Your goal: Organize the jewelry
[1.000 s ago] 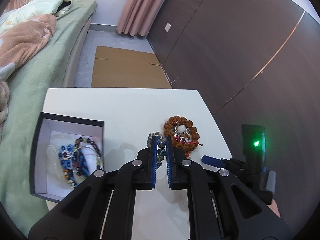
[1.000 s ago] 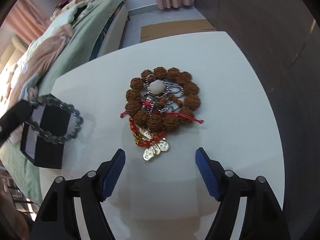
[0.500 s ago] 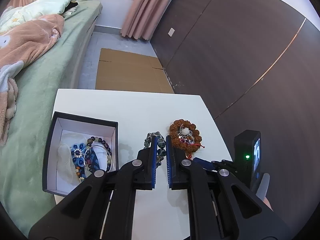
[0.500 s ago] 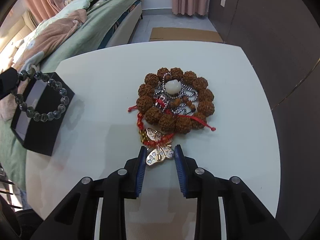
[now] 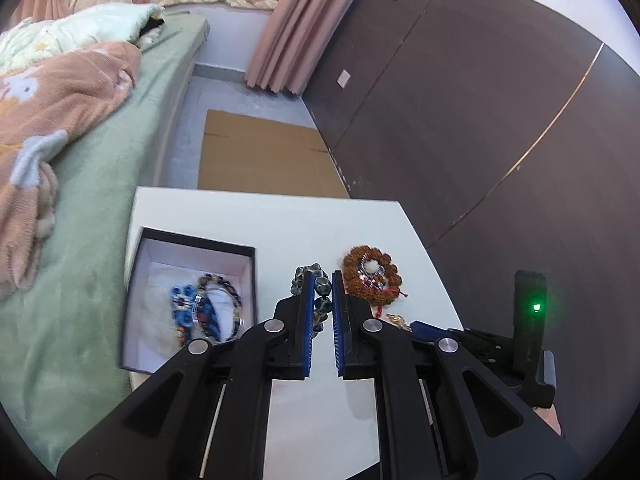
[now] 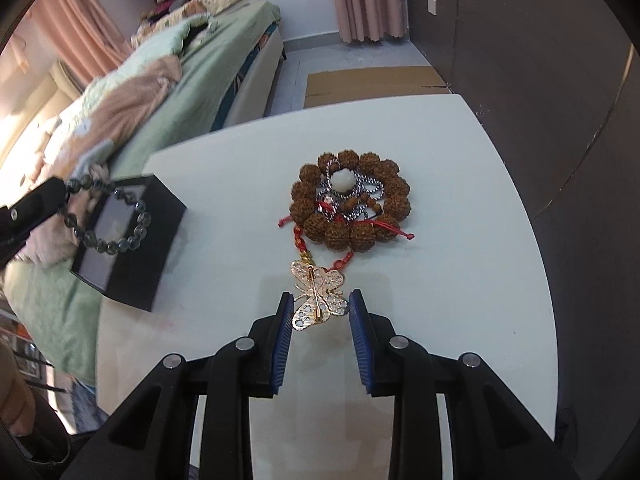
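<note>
The right gripper is partly open, its 2 blue pads flanking a gold butterfly brooch on the white table; whether they touch it I cannot tell. Just beyond lies a brown bead bracelet. The left gripper is closed on a dark bead bracelet, raised beside the open black box holding more bracelets.

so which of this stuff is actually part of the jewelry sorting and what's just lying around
Part of the job:
- dark green glass bead bracelet in the left gripper
- open black jewelry box
- gold filigree butterfly brooch between the right gripper fingers
- brown rudraksha seed bracelet

Just lying about:
- flat brown cardboard sheet
- green bed
- pink curtain
</note>
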`<action>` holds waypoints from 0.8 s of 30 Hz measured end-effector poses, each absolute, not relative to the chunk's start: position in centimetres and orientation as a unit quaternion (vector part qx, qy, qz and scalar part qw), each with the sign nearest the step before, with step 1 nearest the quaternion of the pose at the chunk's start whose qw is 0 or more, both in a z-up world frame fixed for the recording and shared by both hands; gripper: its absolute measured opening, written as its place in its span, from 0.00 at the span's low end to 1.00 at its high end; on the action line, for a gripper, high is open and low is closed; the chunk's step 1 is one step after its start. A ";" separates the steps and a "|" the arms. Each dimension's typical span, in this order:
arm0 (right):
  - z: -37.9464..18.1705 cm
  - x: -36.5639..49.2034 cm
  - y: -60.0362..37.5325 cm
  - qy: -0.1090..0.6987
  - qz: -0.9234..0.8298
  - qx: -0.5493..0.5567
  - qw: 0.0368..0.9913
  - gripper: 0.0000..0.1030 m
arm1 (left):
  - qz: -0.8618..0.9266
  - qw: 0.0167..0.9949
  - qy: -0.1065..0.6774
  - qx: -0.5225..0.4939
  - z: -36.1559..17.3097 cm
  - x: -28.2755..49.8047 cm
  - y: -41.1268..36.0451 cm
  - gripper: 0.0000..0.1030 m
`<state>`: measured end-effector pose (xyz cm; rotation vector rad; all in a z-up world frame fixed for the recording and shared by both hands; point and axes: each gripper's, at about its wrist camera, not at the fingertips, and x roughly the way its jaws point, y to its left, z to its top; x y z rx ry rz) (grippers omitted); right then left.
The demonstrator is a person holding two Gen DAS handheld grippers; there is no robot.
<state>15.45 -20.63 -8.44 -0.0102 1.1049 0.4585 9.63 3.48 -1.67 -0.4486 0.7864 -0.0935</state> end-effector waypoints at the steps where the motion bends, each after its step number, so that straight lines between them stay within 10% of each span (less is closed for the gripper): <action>1: -8.0 15.3 -20.8 0.515 0.222 0.007 0.828 0.27 | -0.042 0.900 0.376 -0.215 -1.4 9.3 3.8 0.09; 11: -6.0 14.5 -19.0 0.484 0.241 0.065 0.839 0.27 | -0.016 0.898 0.370 -0.237 -1.6 8.4 7.5 0.10; 15: -5.7 14.1 -17.6 0.478 0.258 0.075 0.836 0.27 | 0.006 0.897 0.360 -0.255 -1.7 8.0 8.7 0.67; 24: -5.5 13.1 -12.5 0.467 0.301 0.092 0.827 0.27 | 0.043 0.895 0.357 -0.264 -1.6 7.8 10.9 0.75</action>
